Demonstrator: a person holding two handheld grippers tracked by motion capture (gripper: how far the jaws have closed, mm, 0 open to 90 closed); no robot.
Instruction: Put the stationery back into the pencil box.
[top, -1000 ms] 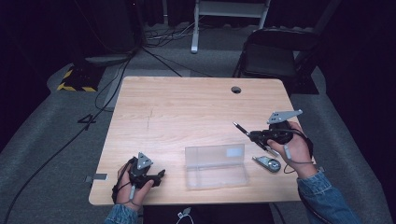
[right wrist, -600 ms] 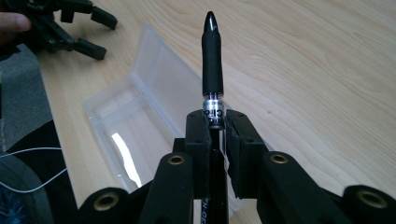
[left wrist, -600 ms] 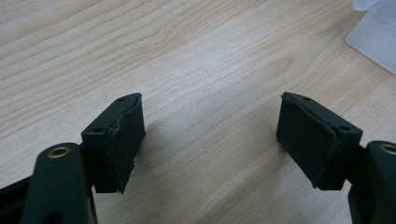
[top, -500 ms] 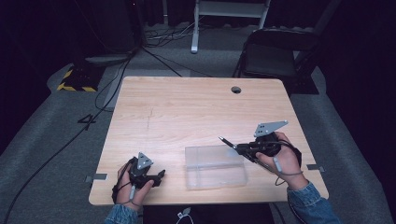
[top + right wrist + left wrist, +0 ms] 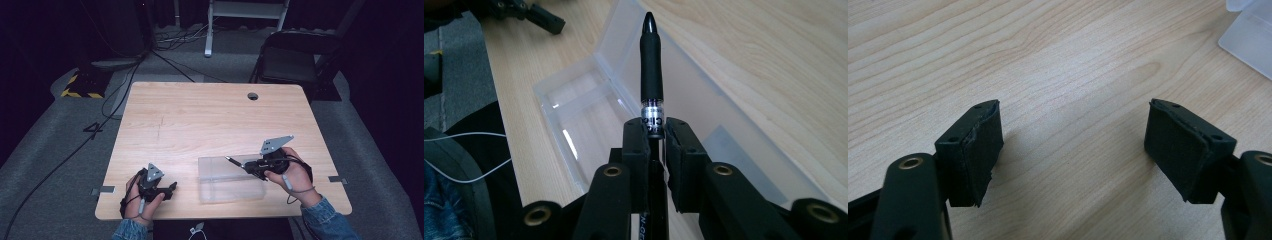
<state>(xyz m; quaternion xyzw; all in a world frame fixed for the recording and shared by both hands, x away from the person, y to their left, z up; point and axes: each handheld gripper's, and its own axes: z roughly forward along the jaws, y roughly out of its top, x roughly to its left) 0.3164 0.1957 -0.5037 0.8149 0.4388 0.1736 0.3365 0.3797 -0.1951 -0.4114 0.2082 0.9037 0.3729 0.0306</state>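
Observation:
A black pen [image 5: 651, 70] with a grip sleeve sticks out forward from my right gripper [image 5: 655, 135], whose jaws are shut on its barrel. In the high view the pen [image 5: 235, 162] points left over the right end of a clear plastic case [image 5: 227, 179] lying open near the table's front edge. The case [image 5: 589, 115] lies just below the pen tip. My left gripper [image 5: 172, 188] rests on the wood at the front left, held by a hand, and is open. Its pads [image 5: 978, 150] stand wide apart over bare wood, nothing between them.
The wooden table [image 5: 200, 115] has a round cable hole [image 5: 253, 96] at the back right. A corner of the clear case [image 5: 1250, 35] lies ahead of the left gripper. A folding chair [image 5: 295, 55] and floor cables [image 5: 115, 95] lie beyond the table.
My right gripper has carried the pen leftward and lower, from beside the case to over its right end. A small object on the table near the right hand is no longer visible. The left gripper stayed put.

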